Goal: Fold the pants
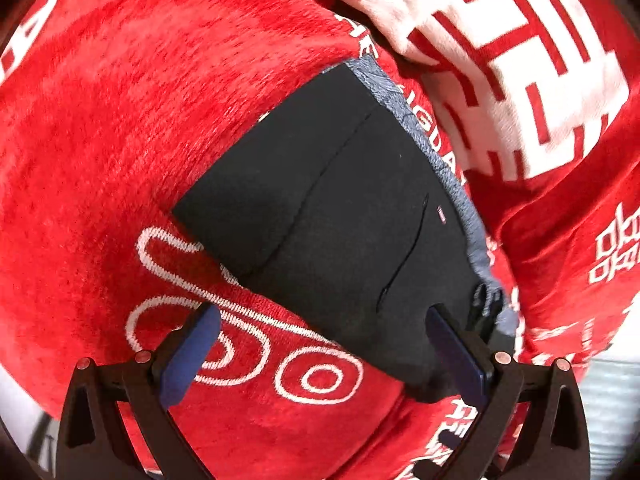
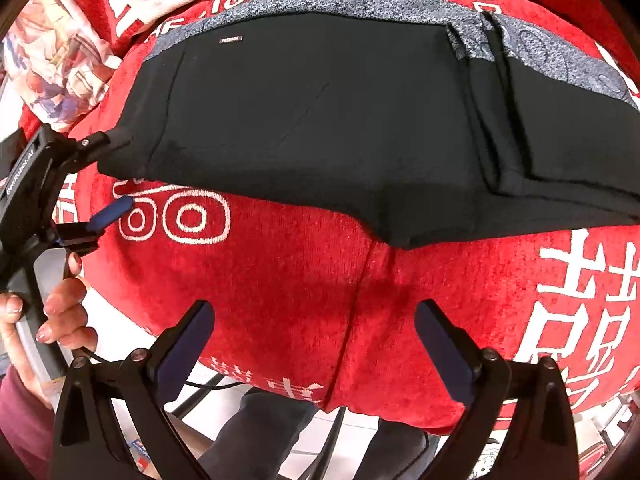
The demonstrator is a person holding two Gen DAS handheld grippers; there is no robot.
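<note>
Black pants [image 2: 320, 120] with a grey speckled inner waistband [image 2: 360, 0] lie folded on a red blanket [image 2: 300, 300]. In the left wrist view the pants [image 1: 340, 208] stretch away from my left gripper [image 1: 324, 320], which is open with its right finger at the pants' near corner. That left gripper also shows in the right wrist view [image 2: 116, 172], open at the pants' left end, one finger above the fabric edge and one below. My right gripper [image 2: 316, 316] is open and empty above bare blanket, short of the pants' near edge.
The red blanket with white characters and circle patterns [image 1: 280, 360] covers the surface. A white-and-red patterned cloth [image 1: 500, 60] lies beyond the pants. A printed pillow [image 2: 60, 64] sits at far left. The blanket's front edge hangs over, with floor and a person's legs [image 2: 280, 432] below.
</note>
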